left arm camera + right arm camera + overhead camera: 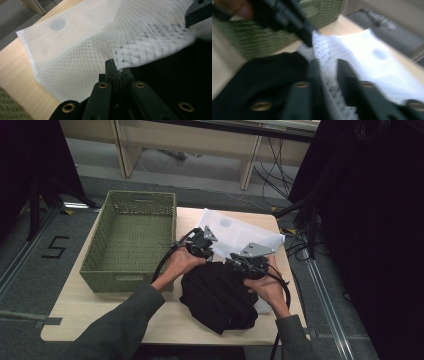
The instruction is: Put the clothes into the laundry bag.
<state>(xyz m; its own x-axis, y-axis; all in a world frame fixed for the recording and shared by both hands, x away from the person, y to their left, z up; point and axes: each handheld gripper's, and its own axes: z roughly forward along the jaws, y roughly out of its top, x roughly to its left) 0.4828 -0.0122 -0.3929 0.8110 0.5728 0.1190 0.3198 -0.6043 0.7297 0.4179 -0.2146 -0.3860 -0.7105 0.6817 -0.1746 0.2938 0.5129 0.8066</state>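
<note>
on the left of the wooden table [75, 312] stands the green woven basket [131, 240], with nothing visible inside it. just right of it our left gripper [200, 245] is clenched on the hem of the white mesh bag [235, 234]; in the left gripper view the jaws are pressed together with the mesh edge [119, 65] pinched between them and lifted a little. the bag lies flat on the far right part of the table, its near edge touching and partly over the black garment [217, 295], which sits bunched in a heap at the front. we judge the mesh to be very light, limp and a bit slippery, so it will sag and fold wherever it is not held; the best hold looks to be the open rim, at two spread points, so the mouth stays wide. the garment looks soft and heavier, likely to droop and drag. further right, our right gripper [249, 261] has its jaws apart with mesh [329, 82] between them; the right gripper view is blurred, so we cannot tell whether the pads press on it.
</note>
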